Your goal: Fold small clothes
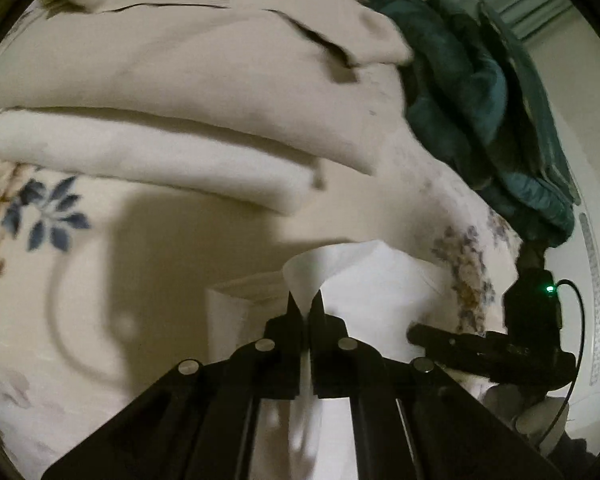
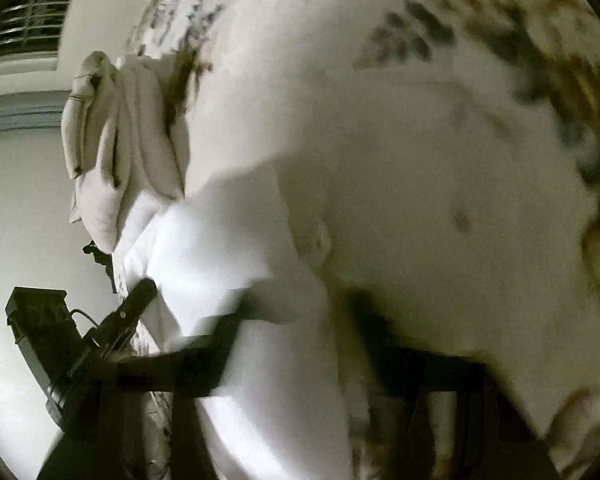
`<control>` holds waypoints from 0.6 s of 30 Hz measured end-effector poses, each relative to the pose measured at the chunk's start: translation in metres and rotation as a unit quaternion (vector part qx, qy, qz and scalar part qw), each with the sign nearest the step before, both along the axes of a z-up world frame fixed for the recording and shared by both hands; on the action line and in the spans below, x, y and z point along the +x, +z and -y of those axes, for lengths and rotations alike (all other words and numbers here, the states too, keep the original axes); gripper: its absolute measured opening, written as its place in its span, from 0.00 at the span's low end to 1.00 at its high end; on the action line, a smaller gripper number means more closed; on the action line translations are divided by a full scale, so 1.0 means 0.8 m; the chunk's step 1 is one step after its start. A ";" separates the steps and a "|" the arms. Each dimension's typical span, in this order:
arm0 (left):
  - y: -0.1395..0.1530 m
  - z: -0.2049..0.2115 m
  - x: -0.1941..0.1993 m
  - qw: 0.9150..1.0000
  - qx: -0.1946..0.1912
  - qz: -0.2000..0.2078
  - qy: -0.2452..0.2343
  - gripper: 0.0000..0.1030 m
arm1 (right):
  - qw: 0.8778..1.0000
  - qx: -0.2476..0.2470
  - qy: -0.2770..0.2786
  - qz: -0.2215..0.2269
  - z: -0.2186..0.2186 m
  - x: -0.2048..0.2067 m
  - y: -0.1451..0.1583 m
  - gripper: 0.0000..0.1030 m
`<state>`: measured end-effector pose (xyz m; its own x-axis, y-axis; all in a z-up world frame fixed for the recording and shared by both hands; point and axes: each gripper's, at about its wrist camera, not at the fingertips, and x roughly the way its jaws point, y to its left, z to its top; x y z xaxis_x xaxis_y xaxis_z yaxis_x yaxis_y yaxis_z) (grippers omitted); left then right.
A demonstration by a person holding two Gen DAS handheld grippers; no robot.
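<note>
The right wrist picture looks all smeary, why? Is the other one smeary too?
Right wrist view: motion blur smears the right gripper and the flowered bedspread. Left wrist view: much sharper; the left gripper pinches white cloth crisply, a dark shadow falls on the bedspread, and the fisheye lens bends the folded cream clothes.

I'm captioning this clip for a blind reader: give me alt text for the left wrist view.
The left hand-held gripper is shut on a fold of white cloth above a floral bedspread. Folded cream towels and a dark green garment lie beyond; the right hand-held gripper reaches in alongside.
</note>
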<state>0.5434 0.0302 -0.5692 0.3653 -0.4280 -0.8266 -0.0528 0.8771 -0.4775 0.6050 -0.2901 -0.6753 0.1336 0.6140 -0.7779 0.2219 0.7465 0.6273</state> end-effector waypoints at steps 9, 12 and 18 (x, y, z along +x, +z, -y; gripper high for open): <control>-0.022 -0.068 -0.010 0.992 -0.108 -0.047 0.051 0.64 | 0.998 0.062 0.019 -0.025 0.008 0.025 -0.002 0.63; -0.049 -0.081 -0.016 0.982 -0.159 -0.068 0.076 0.68 | 0.996 0.074 0.037 -0.027 0.002 0.035 -0.009 0.63; -0.065 -0.027 0.011 0.983 -0.169 -0.070 0.027 0.66 | 0.992 0.091 0.078 -0.029 -0.037 0.061 -0.027 0.62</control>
<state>0.5519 0.0522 -0.6210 0.2882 -0.6696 -0.6846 -0.1807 0.6640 -0.7256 0.6538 -0.2603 -0.6973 -0.0166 0.7543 -0.6564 0.1521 0.6507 0.7439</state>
